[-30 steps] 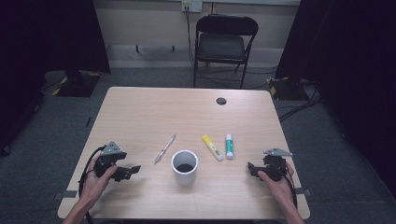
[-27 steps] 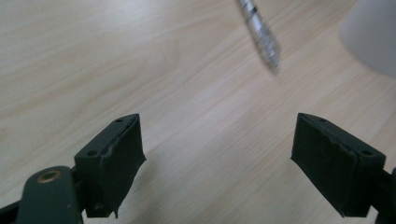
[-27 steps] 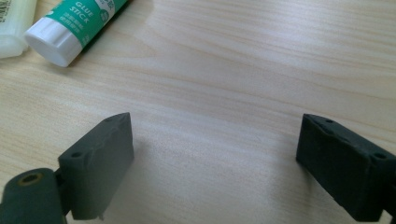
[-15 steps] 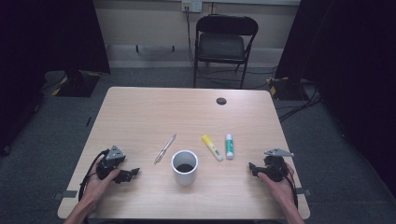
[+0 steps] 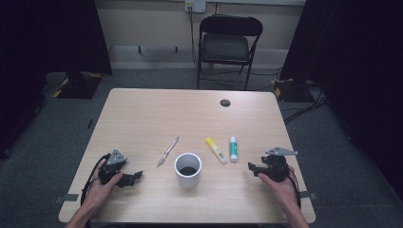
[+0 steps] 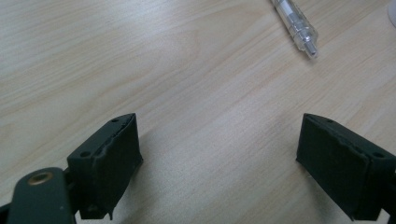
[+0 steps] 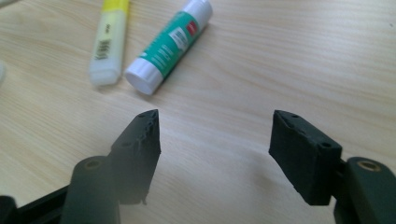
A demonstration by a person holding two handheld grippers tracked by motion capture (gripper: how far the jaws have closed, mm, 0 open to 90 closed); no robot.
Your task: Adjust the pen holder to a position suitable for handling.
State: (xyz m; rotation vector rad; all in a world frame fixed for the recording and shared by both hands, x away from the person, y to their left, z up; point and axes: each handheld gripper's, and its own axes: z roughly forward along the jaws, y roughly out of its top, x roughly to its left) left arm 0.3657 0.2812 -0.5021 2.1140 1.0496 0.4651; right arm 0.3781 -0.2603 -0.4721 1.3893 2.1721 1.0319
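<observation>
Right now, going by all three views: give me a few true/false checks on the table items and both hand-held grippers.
1. The white cup stands upright between the two hand-held grippers. True.
2. The left hand-held gripper is shut on the pen. False: its jaws are open with bare table between them; the pen lies ahead of them, untouched.
3. The glue stick and the yellow highlighter lie side by side. True.
4. The right hand-held gripper holds the glue stick. False: its jaws have just been closing, but nothing is between them; the stick lies beyond.
5. The pen sits inside the cup. False: it lies on the table to the cup's left in the high view.
</observation>
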